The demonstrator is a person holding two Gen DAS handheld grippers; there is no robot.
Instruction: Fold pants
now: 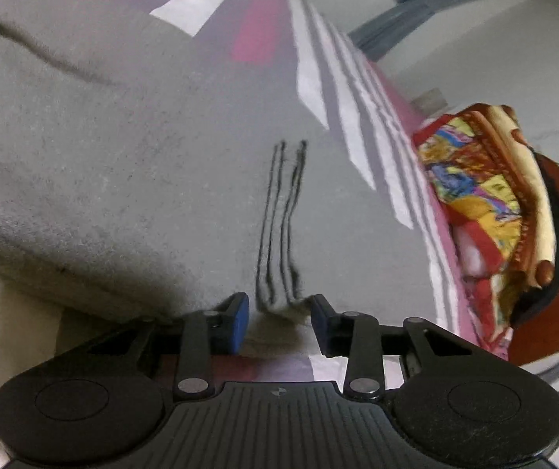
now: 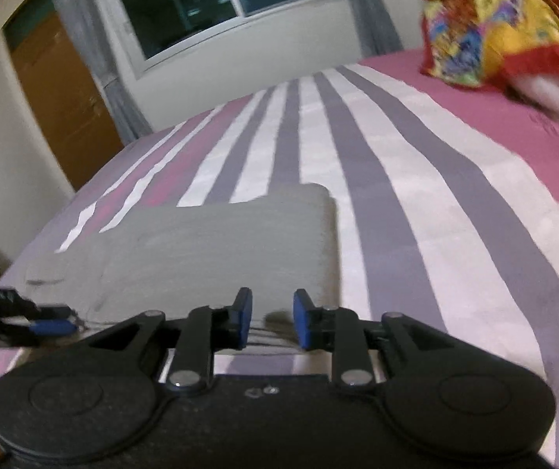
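Observation:
Grey pants [image 1: 130, 164] lie flat on the striped bed, with thin dark side stripes [image 1: 279, 226] running toward their near edge. My left gripper [image 1: 279, 318] is open, its blue pads [image 1: 240, 322] on either side of that striped edge. In the right wrist view the pants [image 2: 220, 250] lie folded lengthways. My right gripper [image 2: 272, 322] is open at their near edge, with cloth between the pads [image 2: 245, 322]. The left gripper [image 2: 50, 328] shows at the left of that view, at the same edge.
The bedsheet [image 2: 416, 203] has white, grey and pink stripes. A bright multicoloured blanket bundle [image 2: 506, 35] sits at the far right of the bed, and also shows in the left wrist view [image 1: 486, 195]. A window [image 2: 216, 4], curtains and a wooden door [image 2: 64, 97] stand beyond the bed.

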